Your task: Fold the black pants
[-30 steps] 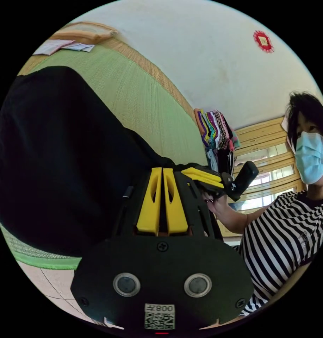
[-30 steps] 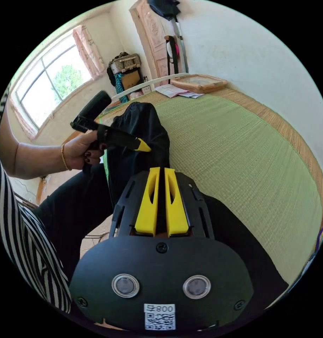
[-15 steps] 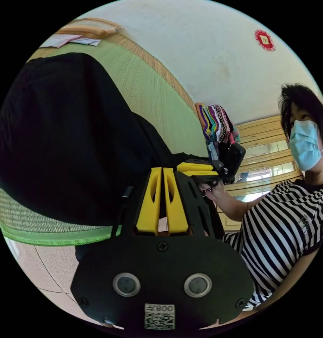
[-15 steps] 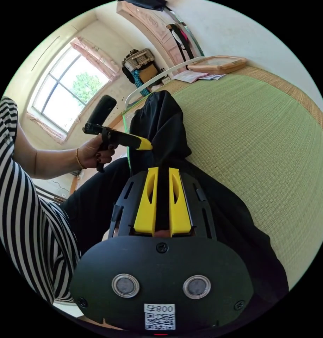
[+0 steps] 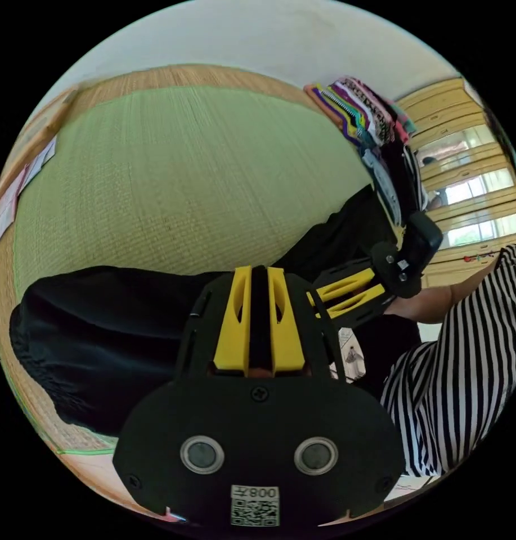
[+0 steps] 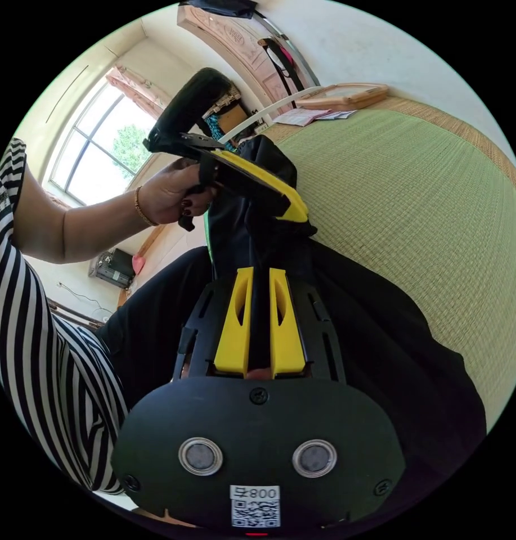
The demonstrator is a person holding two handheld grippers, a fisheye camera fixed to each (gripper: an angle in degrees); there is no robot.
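Observation:
The black pants (image 5: 100, 332) lie across the green mat (image 5: 184, 169), one end bunched near the mat's edge. My left gripper (image 5: 259, 275) is shut on a fold of the black cloth, which fills the gap between its yellow jaws. My right gripper (image 6: 259, 277) is shut on the pants (image 6: 381, 360) as well. In the left gripper view the right gripper (image 5: 325, 298) sits close beside mine, held by a hand (image 5: 432, 304). In the right gripper view the left gripper (image 6: 298, 214) hangs just above the raised cloth, a hand (image 6: 167, 197) on its handle.
A stack of colourful folded clothes (image 5: 370, 118) stands at the mat's far side by the wall. A wooden tray (image 6: 342, 95) and papers (image 6: 308, 116) lie at the mat's other end. The person's striped shirt (image 5: 466, 365) is close by. A window (image 6: 100, 152) lies beyond.
The left gripper has swung over toward the right gripper with its hold on the pants, and the two now sit close together. The lifted black cloth has come down lower on the mat.

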